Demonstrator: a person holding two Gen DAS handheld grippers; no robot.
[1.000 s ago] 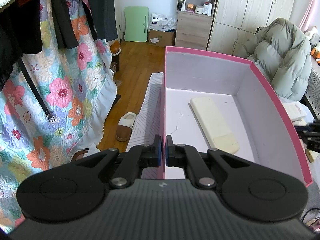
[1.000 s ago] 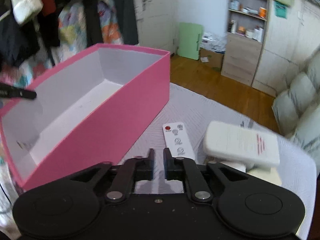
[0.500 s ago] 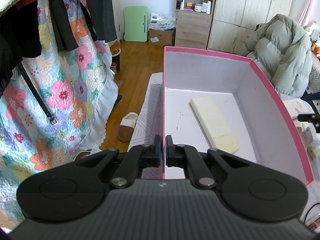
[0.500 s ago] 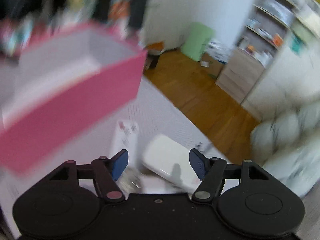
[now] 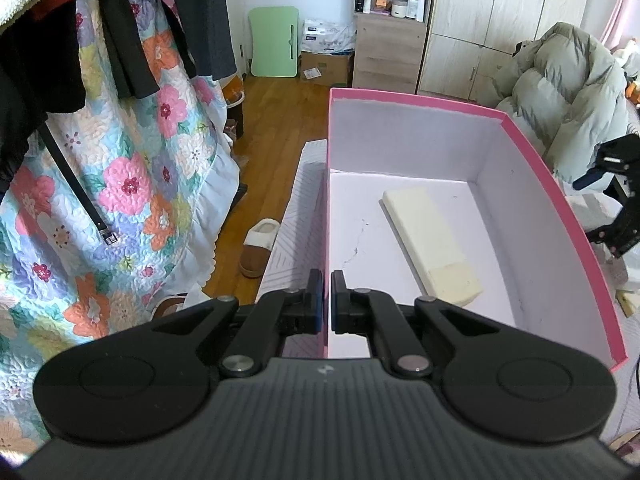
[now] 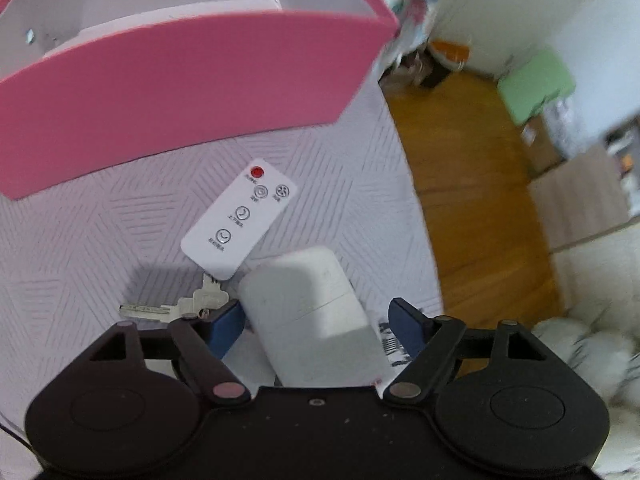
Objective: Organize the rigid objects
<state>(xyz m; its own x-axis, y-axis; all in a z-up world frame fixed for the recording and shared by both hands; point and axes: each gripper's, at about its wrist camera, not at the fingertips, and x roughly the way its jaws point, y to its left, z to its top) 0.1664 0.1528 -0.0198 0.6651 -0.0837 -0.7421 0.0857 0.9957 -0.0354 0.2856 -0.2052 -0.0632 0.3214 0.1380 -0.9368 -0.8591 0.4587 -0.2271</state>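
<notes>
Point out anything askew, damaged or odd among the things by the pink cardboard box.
Nothing looks damaged. The flat white remote lies slantwise beside the pink cardboard box, its lower end overlapping the silver keys. The white rounded block lies skewed between the open right gripper.

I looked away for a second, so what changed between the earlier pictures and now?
The right tongs have just been opening and swung over the white block, which now sits between the pads, ungripped. The left tongs stay shut on the pink box wall; the cream bar inside hasn't moved.
</notes>
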